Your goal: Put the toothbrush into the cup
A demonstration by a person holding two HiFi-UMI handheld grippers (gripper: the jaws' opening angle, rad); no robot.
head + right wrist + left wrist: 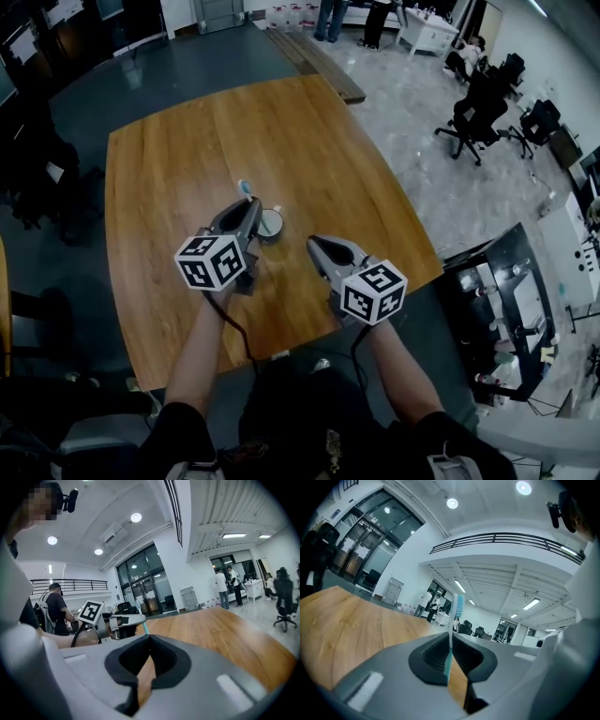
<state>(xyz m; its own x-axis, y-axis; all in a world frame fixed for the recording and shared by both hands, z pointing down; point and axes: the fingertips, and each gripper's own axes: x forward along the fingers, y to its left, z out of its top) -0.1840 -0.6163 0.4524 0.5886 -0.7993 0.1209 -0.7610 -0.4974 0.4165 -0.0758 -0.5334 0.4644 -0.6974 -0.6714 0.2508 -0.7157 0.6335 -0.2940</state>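
the left gripper (pixel 451 638) is clamped on the toothbrush (pixel 449 654) — the handle stands upright between its pads, with the blue bristle head rising above the jaw tips. in the head view this gripper is over the wooden table (pixel 281 131), and the cup (pixel 272 223) stands on the table just beside its right jaw; the toothbrush is not in the cup. the right gripper (pixel 148 638) has its jaws together on nothing — it hangs near the cup, apart from the left one.
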